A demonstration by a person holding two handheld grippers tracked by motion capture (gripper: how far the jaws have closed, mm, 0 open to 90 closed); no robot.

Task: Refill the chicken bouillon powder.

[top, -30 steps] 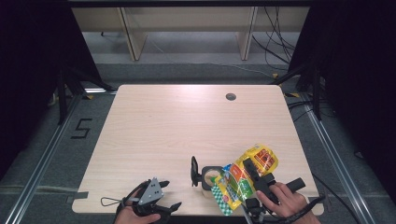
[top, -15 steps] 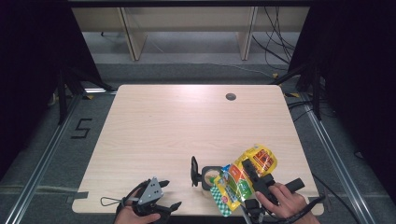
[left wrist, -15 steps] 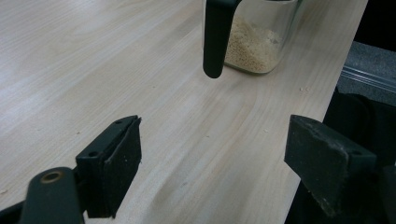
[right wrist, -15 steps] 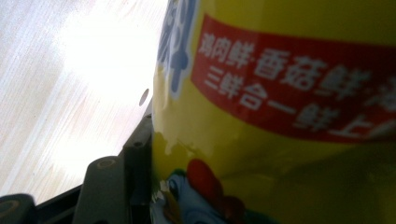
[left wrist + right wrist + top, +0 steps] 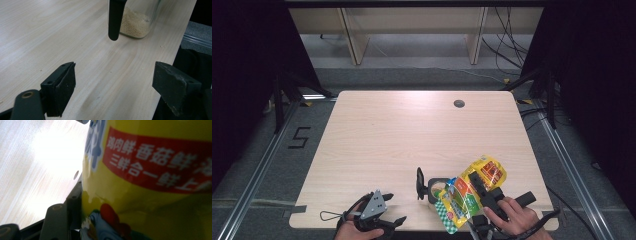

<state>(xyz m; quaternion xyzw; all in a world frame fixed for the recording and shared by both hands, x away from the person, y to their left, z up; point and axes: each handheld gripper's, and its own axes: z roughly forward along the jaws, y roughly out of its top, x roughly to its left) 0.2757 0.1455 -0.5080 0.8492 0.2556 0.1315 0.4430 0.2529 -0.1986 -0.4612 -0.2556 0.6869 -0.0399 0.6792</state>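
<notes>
A yellow seasoning bag [image 5: 486, 171] with red and green print hangs tilted over a small glass jar [image 5: 438, 189] near the table's front edge. My right gripper [image 5: 478, 184] is shut on the bag; in the right gripper view the bag [image 5: 155, 182] presses against one black finger [image 5: 74, 203] and hides the other. The jar [image 5: 136, 22] holds pale granules, and its black flip lid [image 5: 115, 20] stands up beside it. My left gripper [image 5: 395, 208] rests at the front left, open [image 5: 113, 75], with bare wood between its jaws, a short way from the jar.
The light wooden table [image 5: 402, 135] has a dark round grommet [image 5: 459, 103] at the back right. Its front edge [image 5: 172, 45] runs close beside my left gripper. Wooden shelf legs and cables stand on the floor behind the table.
</notes>
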